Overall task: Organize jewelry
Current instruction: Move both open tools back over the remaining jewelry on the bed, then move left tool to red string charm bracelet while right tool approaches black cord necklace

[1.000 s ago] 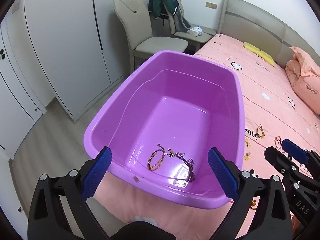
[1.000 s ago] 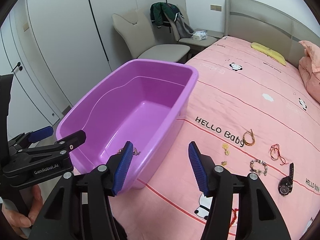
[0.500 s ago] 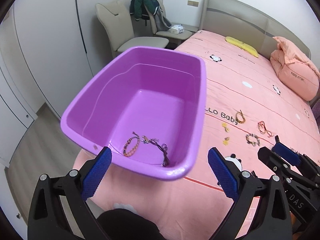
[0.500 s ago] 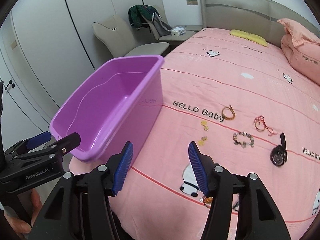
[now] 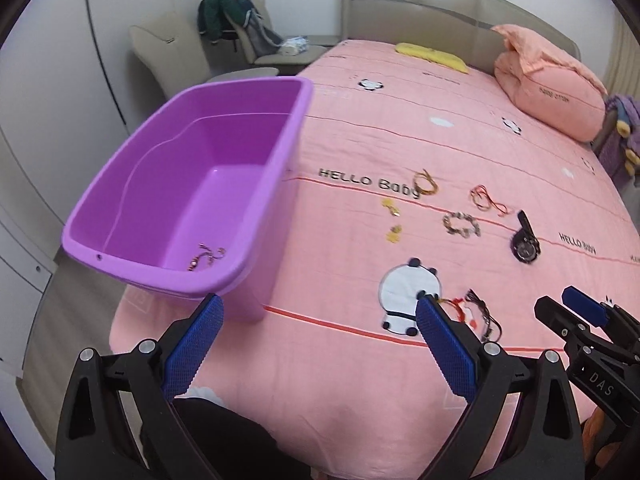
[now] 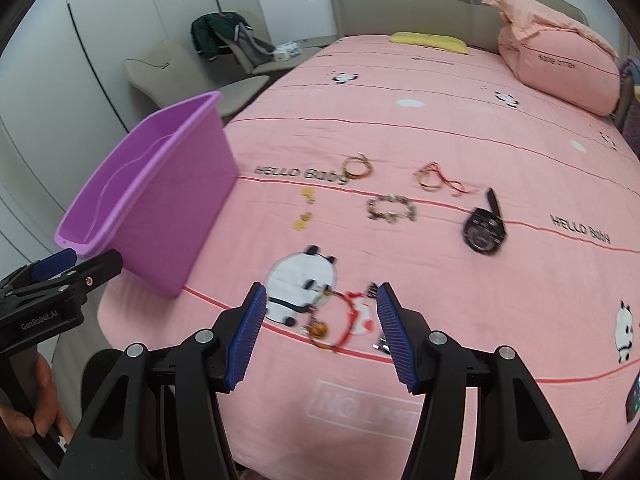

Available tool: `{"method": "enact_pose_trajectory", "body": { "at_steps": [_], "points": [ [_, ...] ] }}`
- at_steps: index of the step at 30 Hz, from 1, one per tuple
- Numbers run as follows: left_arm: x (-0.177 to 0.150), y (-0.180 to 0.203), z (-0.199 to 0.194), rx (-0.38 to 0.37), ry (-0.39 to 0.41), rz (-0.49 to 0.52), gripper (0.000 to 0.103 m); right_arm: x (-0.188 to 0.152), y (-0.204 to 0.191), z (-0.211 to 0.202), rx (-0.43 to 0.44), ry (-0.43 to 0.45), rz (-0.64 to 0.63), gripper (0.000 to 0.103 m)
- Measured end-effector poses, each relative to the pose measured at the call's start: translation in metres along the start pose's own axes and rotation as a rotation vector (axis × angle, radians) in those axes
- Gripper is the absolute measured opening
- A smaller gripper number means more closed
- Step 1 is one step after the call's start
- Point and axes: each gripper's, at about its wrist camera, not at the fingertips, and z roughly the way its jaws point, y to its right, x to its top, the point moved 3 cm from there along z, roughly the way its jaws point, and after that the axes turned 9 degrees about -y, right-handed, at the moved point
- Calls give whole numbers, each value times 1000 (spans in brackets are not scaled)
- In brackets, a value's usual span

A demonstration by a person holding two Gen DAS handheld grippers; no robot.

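A purple plastic tub (image 5: 132, 216) (image 6: 168, 200) stands at the bed's left corner with bracelets (image 5: 206, 256) lying in it. More jewelry lies on the pink bedspread: a gold cord bracelet (image 6: 359, 167), a red cord bracelet (image 6: 434, 178), a beaded bracelet (image 6: 391, 208), a black watch (image 6: 483, 230), two small yellow pieces (image 6: 304, 208), and a red string bracelet with a charm (image 6: 336, 324). My right gripper (image 6: 320, 332) is open, just in front of that red string bracelet. My left gripper (image 5: 316, 344) is open and empty above the bed's near edge.
A pink pillow (image 6: 560, 68) and a yellow item (image 6: 430, 42) lie near the headboard. Two beige chairs (image 5: 172, 56) with clothes on one stand by white wardrobes on the left. The bed's front edge is just below both grippers.
Both grippers have swung right, from over the tub to over the bedspread and the loose jewelry. Both stay open.
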Motion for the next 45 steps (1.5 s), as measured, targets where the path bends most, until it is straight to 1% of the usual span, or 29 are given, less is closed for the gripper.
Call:
{"method": "enact_pose_trajectory", "body": {
  "at_steps": [5, 8, 12, 18, 26, 30, 37, 42, 45],
  "points": [
    [-13, 33, 12, -28, -8, 45, 95, -23, 34, -2, -43, 1, 32, 55],
    [-19, 50, 23, -27, -16, 67, 95, -31, 48, 2, -62, -2, 47, 55],
    [-29, 68, 45, -33, -51, 89, 95, -42, 67, 11, -80, -14, 71, 55],
    [-37, 85, 76, -31, -99, 115, 95, -56, 91, 33, -95, -47, 111, 55],
    [-36, 93, 115, -37, -128, 98, 95, -54, 95, 66, -97, -76, 92, 55],
    [-38, 93, 130, -41, -140, 91, 95, -54, 94, 80, -112, -84, 71, 55],
    [-38, 95, 149, -41, -156, 90, 95, -53, 93, 102, -115, -108, 61, 55],
    [-37, 100, 161, -21, -152, 116, 95, -53, 94, 116, -122, -122, 68, 55],
    [-36, 101, 168, -36, -164, 110, 95, -53, 96, 121, -120, -127, 78, 55]
  ]
}}
